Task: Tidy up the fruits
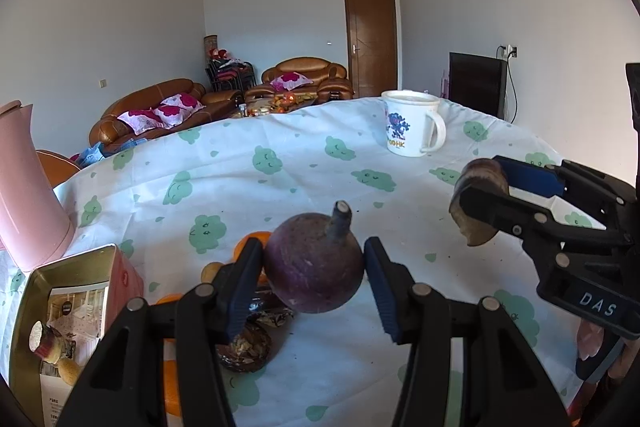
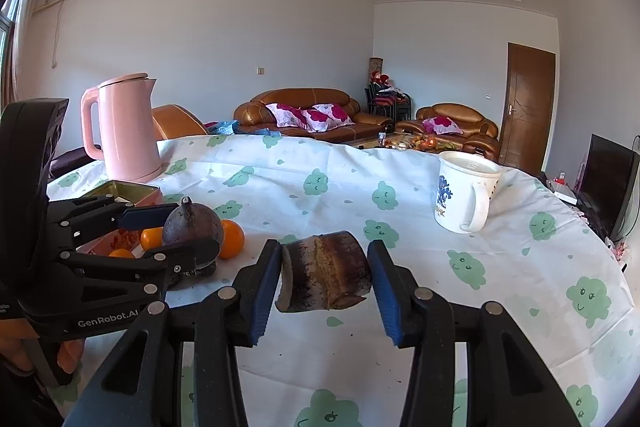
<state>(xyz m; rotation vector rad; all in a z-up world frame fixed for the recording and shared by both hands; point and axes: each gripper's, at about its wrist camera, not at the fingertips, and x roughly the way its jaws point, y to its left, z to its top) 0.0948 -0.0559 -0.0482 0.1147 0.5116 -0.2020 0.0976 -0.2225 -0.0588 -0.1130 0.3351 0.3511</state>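
Note:
A round dark purple fruit [image 1: 314, 267] with a short stem hangs just above the table, and my left gripper [image 1: 314, 255] is shut on its sides. From the right wrist view the same fruit [image 2: 192, 227] shows at the left in the left gripper [image 2: 194, 231]. My right gripper [image 2: 324, 267] is shut on a stubby dark brown chunk [image 2: 324, 277] with a pale cut end, held over the cloth. That chunk [image 1: 476, 203] and the right gripper [image 1: 480, 183] appear at the right of the left wrist view. Small oranges [image 1: 252, 243] [image 2: 232, 239] lie on the cloth behind the purple fruit.
An open gold tin box [image 1: 72, 267] [image 2: 120, 189] stands at the left beside a pink kettle [image 1: 24, 187] [image 2: 124, 131]. Dark peel scraps [image 1: 248, 343] lie under the left gripper. A white mug [image 1: 412, 127] [image 2: 464, 195] stands at the far right of the cloud-print tablecloth [image 2: 320, 195].

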